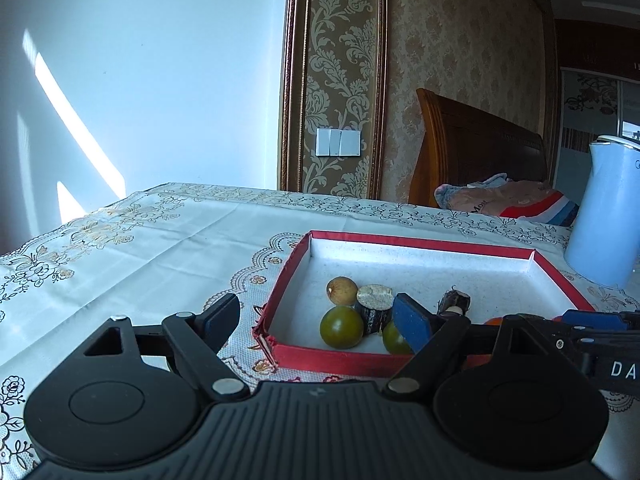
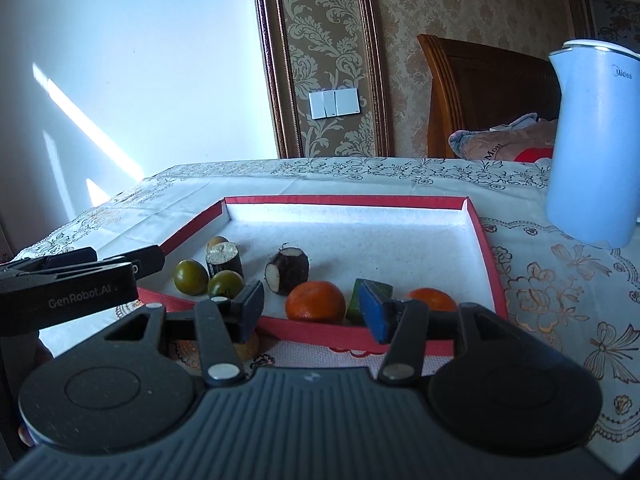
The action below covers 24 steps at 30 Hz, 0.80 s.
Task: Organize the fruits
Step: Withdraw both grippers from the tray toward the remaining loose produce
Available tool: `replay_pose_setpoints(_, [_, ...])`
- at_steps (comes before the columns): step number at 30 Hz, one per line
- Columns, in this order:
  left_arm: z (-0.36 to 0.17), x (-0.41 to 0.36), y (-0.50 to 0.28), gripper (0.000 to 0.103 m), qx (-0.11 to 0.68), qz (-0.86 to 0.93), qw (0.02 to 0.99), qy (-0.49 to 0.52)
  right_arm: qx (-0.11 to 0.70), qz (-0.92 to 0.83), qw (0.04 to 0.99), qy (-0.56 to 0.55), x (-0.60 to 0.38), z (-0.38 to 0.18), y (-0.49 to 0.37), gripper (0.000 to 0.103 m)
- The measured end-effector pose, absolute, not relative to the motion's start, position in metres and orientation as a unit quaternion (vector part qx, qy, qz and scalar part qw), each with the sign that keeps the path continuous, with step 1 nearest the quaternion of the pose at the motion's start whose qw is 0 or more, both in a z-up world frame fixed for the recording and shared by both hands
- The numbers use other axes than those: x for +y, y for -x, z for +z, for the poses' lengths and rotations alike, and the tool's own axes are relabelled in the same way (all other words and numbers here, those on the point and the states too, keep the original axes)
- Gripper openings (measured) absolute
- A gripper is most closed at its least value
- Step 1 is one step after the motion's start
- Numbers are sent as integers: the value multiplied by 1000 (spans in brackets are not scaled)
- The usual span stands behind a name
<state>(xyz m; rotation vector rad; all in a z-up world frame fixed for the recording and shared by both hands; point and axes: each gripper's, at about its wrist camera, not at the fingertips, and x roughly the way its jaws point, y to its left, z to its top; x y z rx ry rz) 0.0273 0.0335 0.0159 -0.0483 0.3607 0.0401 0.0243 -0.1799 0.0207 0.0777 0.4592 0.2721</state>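
Now, task things: fruit sits in the red-rimmed tray on the tablecloth; green round fruits and cut cane piece at tray's left, dark peeled chunk centre, mandarin, green wedge and second mandarin along the near rim.
Stray item: tan lump lower centre-left of the right wrist view, on the cloth just outside the near rim; mostly hidden, can't tell what it is.
Right gripper: released, jaws partly apart, nothing pinched; hangs over the near rim.
Left gripper: released, jaws wide, empty; over the tray's near-left corner.
Key relation: tan lump lies directly under the right gripper's left-hand finger, nearer the camera than the tips and outside the tray; mandarin lies just beyond the tips, framed between them, pads apart from it.
Long axis: lump looks roundish, no clear axis.
Nearer hand: right, by a good margin; left gripper is off at the left of that view, well apart from the lump.
Next move (guess): if the lump is fruit, pull the right gripper back and down, then lift it over the rim.
Risk: rim is between lump and tray floor.
Bystander: pale blue kettle, upper right, clear of both.
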Motion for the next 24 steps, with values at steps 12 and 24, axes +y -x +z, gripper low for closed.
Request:
replay_pose_setpoints(12, [4, 63, 3, 84, 199, 16, 979, 41, 246, 152, 957, -22, -174, 8, 2, 60])
replay_pose_setpoints(24, [-6, 80, -7, 88, 242, 18, 966, 94, 283, 158, 946, -19, -163, -4, -7, 60])
